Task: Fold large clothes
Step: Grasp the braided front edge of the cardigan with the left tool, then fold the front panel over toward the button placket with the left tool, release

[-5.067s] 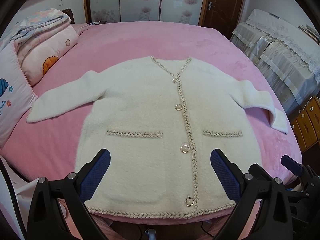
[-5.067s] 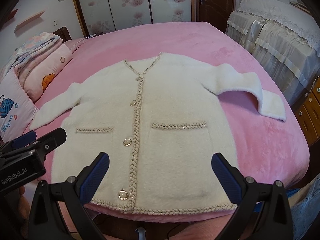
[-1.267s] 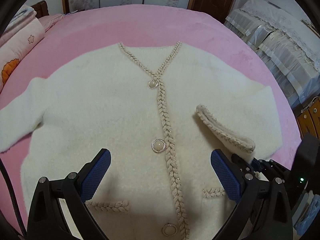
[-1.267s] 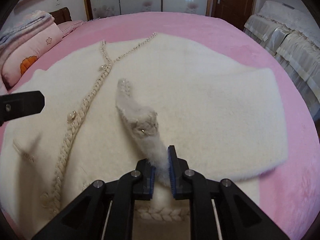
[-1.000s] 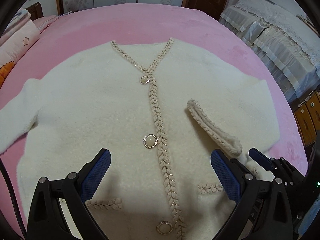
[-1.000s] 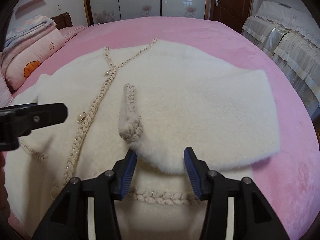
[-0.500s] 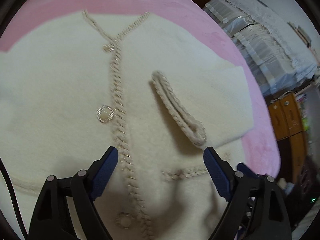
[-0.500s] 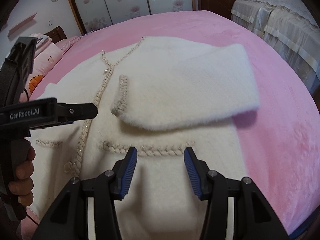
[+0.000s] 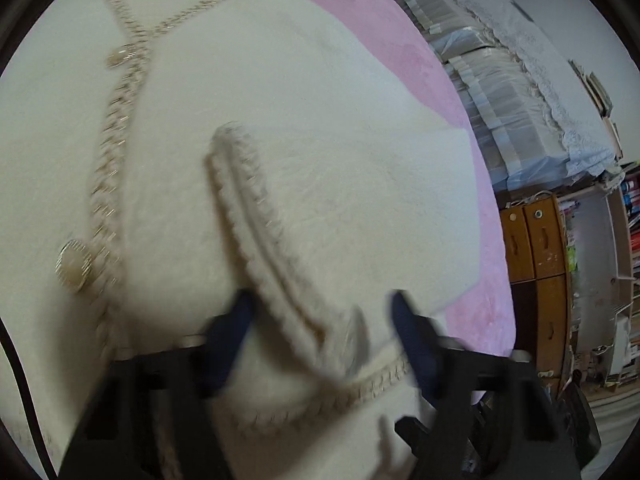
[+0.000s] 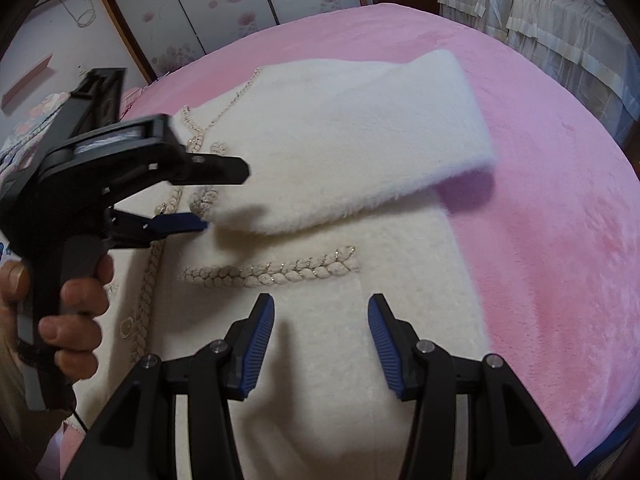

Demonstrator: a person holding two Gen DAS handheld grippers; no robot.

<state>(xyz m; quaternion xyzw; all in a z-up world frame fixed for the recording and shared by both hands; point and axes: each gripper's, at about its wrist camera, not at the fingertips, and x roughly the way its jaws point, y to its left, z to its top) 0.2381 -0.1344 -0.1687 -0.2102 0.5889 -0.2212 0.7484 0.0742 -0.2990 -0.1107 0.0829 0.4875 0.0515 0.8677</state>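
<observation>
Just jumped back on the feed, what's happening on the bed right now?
A cream cardigan lies face up on the pink bed, one sleeve already folded across its front. The left gripper is closing around that sleeve's braided cuff, which sits between its jaws. The right gripper hovers open above the pocket trim, holding nothing.

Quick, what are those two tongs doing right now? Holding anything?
Left tongs: closing around the folded sleeve's cuff, which sits between them; no firm pinch visible yet.
Right tongs: open, empty, above the cardigan.
</observation>
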